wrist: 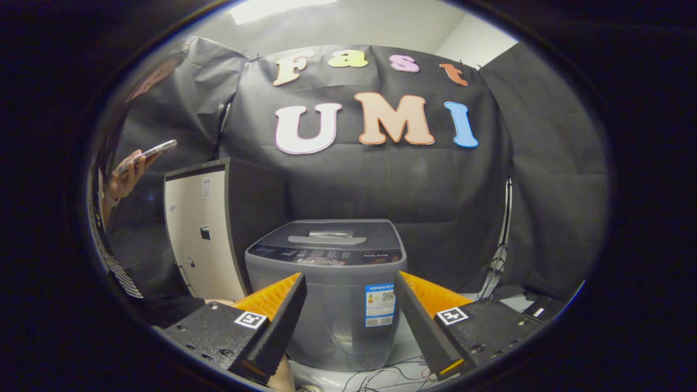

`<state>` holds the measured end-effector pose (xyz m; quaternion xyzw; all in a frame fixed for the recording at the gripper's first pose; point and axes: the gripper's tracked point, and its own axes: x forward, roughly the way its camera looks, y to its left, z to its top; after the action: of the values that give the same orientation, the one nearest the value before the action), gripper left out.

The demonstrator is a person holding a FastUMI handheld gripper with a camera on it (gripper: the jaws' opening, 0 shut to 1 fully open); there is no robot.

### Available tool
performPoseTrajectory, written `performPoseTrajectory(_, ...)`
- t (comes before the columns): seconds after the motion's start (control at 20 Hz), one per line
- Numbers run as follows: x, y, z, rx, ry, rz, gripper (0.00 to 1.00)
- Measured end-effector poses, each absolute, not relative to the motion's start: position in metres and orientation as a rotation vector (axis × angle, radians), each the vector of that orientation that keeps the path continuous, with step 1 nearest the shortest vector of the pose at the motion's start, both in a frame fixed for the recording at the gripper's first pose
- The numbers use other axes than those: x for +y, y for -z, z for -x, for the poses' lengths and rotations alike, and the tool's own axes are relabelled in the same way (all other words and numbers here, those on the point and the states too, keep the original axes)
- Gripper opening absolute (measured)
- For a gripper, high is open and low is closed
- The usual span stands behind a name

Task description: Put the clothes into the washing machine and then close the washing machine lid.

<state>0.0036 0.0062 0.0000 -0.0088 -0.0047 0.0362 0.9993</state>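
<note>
A grey top-loading washing machine [332, 283] stands on the floor just ahead of my fingers, its front face framed between them. Its lid [329, 235] lies flat and closed, with a silver handle in the middle and a dark control panel along the front edge. My gripper [348, 280] is open, the two fingers spread wide with nothing between them, held a short way back from the machine and below its top.
A tall white and black cabinet [209, 228] stands close to the machine's left side. A person's hand [128, 174] holding a phone is at the far left. Cables [397, 375] lie on the floor in front, and more hang down the wall at the right.
</note>
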Motion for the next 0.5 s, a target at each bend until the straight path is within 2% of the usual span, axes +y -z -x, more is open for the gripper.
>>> performPoseTrajectory(0.5, 0.0044, 0.0001, -0.0038, -0.009, -0.071, 0.017, 0.98)
